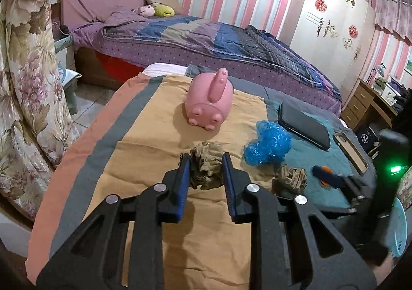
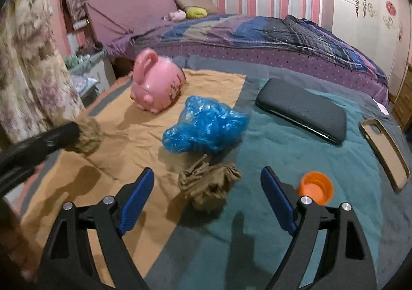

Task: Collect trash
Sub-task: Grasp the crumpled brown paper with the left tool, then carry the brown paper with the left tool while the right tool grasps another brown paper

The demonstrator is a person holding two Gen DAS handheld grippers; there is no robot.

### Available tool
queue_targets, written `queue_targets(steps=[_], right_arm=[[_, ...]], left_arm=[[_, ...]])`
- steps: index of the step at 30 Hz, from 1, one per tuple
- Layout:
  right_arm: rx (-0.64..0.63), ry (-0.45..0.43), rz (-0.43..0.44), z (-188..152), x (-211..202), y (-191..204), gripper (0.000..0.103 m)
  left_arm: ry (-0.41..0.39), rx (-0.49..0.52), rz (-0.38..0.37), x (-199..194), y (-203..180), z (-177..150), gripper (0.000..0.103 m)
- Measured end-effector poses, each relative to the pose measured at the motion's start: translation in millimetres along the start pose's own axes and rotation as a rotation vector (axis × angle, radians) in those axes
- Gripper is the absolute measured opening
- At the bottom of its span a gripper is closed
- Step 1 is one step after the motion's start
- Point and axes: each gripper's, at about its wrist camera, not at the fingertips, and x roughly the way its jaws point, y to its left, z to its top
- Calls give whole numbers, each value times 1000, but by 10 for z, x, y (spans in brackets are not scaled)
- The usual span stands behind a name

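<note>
- Trash is scattered on a blanket-covered surface (image 2: 296, 140): one crumpled brown paper ball (image 1: 206, 169), a second paper ball (image 2: 209, 187), a blue plastic bag (image 2: 203, 128) and an orange cap (image 2: 315, 185).
- First ball is clamped between the narrowed jaws of the left gripper (image 1: 206, 169), so the pickup step looks underway.
- Second ball is lined up ahead of the right gripper (image 2: 207, 198), whose jaws are spread wide with nothing held.
- Next move probably calls for lowering around that ball and squeezing gently, since crumpled paper gets squashed easily.
- Pink pig-shaped pot (image 2: 157, 84) is lying on its side; its contents can't be seen.
- No trash bin is spotted anywhere.
</note>
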Motion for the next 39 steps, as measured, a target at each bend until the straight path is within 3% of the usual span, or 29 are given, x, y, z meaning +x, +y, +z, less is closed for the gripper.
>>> queue_targets(steps=[3, 5, 6, 11, 16, 22, 32, 39], right_arm=[[-7, 47, 13, -20, 146, 24, 76], [-17, 52, 34, -18, 159, 36, 49], [-19, 42, 36, -18, 137, 42, 45], [-15, -25, 65, -26, -115, -6, 45], [39, -107, 64, -59, -559, -231, 45], [80, -195, -47, -177, -1214, -718, 45], [180, -315, -154, -434, -2108, -1603, 45], [226, -344, -277, -775, -2636, -2069, 45]], left_arm=[[-9, 5, 0, -15, -7, 22, 23], [-11, 3, -2, -23, -18, 30, 23], [-15, 5, -2, -32, -19, 36, 23], [-36, -12, -53, -137, -76, 51, 23], [-87, 36, -90, -331, -324, 85, 23], [-126, 128, -130, -546, -718, 23, 23], [-159, 208, -222, -765, -1449, -106, 23], [-148, 261, -336, -891, -2111, -292, 23]])
